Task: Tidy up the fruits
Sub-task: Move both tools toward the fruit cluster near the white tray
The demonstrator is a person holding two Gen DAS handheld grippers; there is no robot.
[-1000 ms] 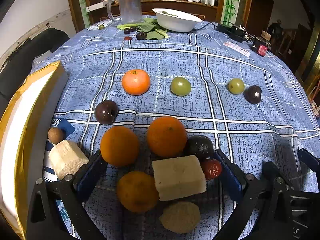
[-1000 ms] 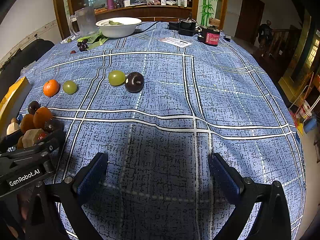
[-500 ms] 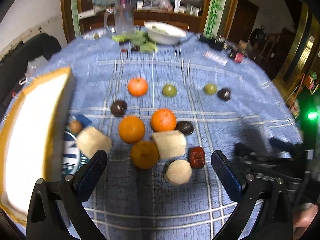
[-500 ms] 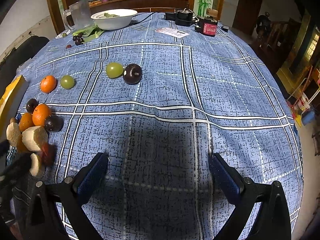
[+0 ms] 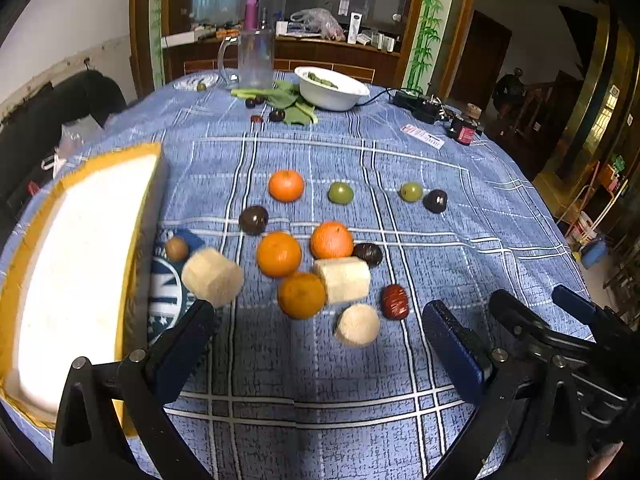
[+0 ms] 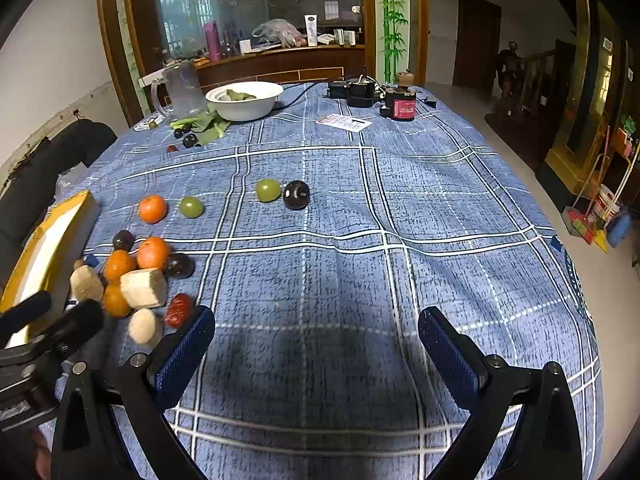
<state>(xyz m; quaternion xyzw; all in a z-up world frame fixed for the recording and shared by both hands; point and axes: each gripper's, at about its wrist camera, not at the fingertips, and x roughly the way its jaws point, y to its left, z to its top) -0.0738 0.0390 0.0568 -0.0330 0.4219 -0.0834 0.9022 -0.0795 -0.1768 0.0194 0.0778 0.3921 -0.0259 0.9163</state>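
Observation:
A cluster of fruit lies on the blue checked cloth (image 5: pixel 460 216): three oranges (image 5: pixel 279 253), pale cut chunks (image 5: pixel 345 280), a red date (image 5: pixel 394 301) and dark plums (image 5: pixel 253 220). Farther back lie a small orange (image 5: pixel 286 185), two green grapes (image 5: pixel 340 193) and a dark plum (image 5: pixel 435 201); the pair also shows in the right wrist view (image 6: pixel 268 190). My left gripper (image 5: pixel 320 340) is open and empty, raised above the near side of the cluster. My right gripper (image 6: pixel 316 344) is open and empty over bare cloth, right of the cluster (image 6: pixel 144 276).
A yellow-edged white foam box (image 5: pixel 76 264) lies at the left. At the far end stand a white bowl (image 5: pixel 332 89), a glass pitcher (image 5: pixel 254 58), green leaves with small dark fruit (image 5: pixel 288 108), black electronics (image 6: pixel 360 90) and a red-labelled can (image 6: pixel 401 107).
My left gripper has pulled back and up from the fruit cluster, which had been between its fingers. The right gripper has shifted slightly; its fingers stay open.

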